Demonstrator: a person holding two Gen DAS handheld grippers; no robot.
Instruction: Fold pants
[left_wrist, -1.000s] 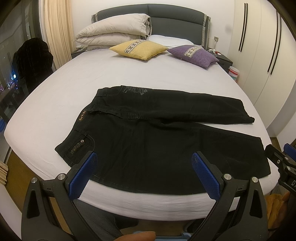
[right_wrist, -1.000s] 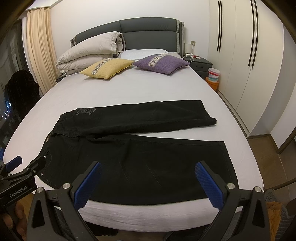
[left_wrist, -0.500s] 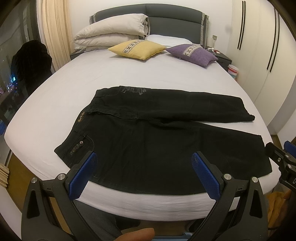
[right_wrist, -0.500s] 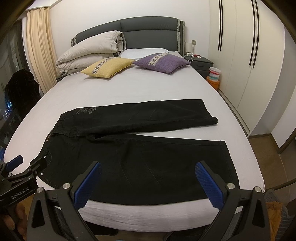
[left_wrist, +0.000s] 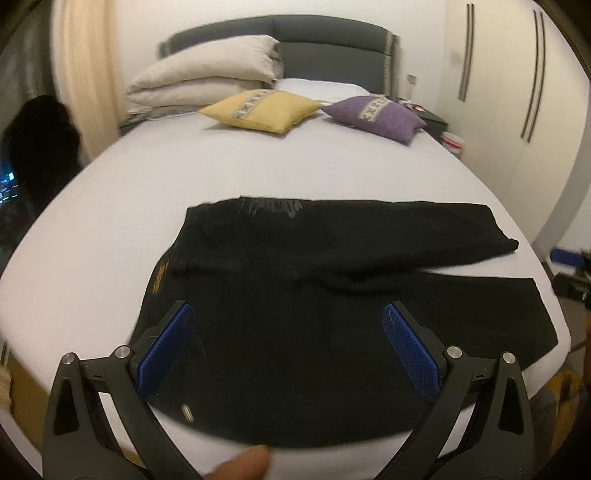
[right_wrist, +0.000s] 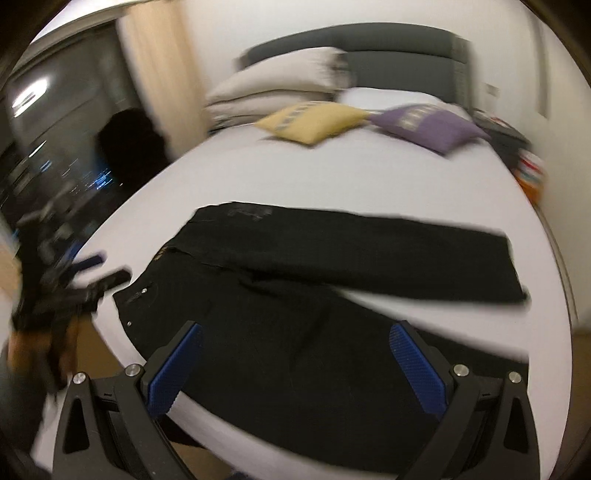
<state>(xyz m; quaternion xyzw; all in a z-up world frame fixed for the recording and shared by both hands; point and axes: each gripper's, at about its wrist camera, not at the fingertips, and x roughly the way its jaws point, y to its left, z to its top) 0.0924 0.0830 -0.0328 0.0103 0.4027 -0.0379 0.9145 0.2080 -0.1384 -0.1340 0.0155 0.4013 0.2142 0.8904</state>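
Observation:
Black pants (left_wrist: 332, 295) lie flat on the white bed (left_wrist: 258, 173), waistband to the left and both legs spread to the right, the near leg along the front edge. They also show in the right wrist view (right_wrist: 332, 295). My left gripper (left_wrist: 288, 339) is open and empty, low over the near leg by the waistband. My right gripper (right_wrist: 295, 354) is open and empty over the near leg; its view is blurred. The left gripper also shows at the left edge of the right wrist view (right_wrist: 92, 284).
A yellow cushion (left_wrist: 262, 110) and a purple cushion (left_wrist: 376, 116) lie at the head of the bed before stacked beige pillows (left_wrist: 207, 81). White wardrobe doors (left_wrist: 517, 92) stand on the right. A dark garment (left_wrist: 40, 136) hangs at the left by the window.
Both grippers have moved forward and down towards the pants. The right gripper has swung to the left, blurring its view. The pants have not moved.

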